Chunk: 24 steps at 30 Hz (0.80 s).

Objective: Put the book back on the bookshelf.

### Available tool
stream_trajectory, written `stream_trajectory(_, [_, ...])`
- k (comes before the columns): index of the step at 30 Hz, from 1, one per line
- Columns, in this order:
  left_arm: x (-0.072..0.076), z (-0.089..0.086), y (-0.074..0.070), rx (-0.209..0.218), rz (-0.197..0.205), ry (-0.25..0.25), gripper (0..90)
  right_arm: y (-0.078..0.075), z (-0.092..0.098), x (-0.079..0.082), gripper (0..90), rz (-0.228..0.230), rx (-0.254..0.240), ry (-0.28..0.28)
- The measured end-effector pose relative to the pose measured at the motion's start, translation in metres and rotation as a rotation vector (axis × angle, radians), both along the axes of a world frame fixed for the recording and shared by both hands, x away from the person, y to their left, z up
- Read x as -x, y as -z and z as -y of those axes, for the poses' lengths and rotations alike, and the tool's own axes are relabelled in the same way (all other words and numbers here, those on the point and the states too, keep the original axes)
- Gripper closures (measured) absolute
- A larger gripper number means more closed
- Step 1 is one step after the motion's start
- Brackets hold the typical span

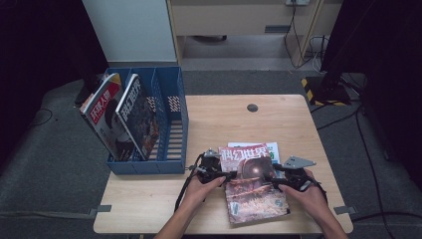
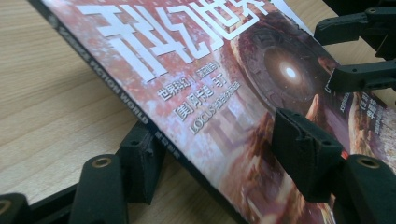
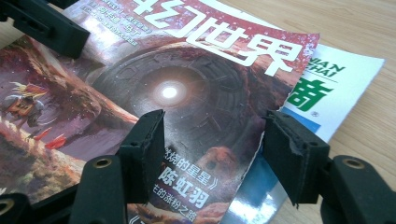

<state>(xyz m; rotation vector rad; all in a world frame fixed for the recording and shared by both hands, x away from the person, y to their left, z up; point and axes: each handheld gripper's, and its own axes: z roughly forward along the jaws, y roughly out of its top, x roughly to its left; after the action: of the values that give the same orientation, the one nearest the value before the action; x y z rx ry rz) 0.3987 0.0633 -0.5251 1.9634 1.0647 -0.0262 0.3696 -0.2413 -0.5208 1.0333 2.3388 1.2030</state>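
Both grippers straddle the red magazine near the desk's front edge: left gripper and right gripper, fingers part-open, pads not yet pressing. Next: pinch and lift.

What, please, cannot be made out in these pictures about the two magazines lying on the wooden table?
- White and green magazine: mostly hidden under the red science-fiction magazine in the high view.
- Red magazine's lower half: cut off by the left gripper view's edge.
- Small cover text: too small in the high view.
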Motion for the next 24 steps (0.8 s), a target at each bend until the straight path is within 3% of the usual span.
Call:
stream_trajectory(4, [0.001, 0.002, -0.001, 0.022, -0.005, 0.027, 39.5, 0.0, -0.003, 0.001, 41.1, 0.002, -0.002, -0.018])
stream_trajectory(7, [0.003, 0.004, -0.003, -0.003, 0.017, 0.035, 41.7, 0.001, -0.007, 0.002, 42.6, 0.001, -0.006, -0.047])
stream_trajectory(14, [0.003, 0.002, -0.006, 0.006, 0.026, 0.034, 49.1, 0.001, -0.007, 0.001, 41.0, -0.015, -0.016, -0.037])
stream_trajectory(19, [0.003, 0.0, -0.009, 0.036, 0.022, 0.017, 56.8, 0.002, -0.011, 0.001, 25.7, -0.045, -0.017, -0.022])
stream_trajectory(24, [0.004, -0.001, -0.012, 0.042, 0.03, 0.019, 61.9, 0.002, -0.012, 0.0, 19.4, -0.058, -0.018, -0.003])
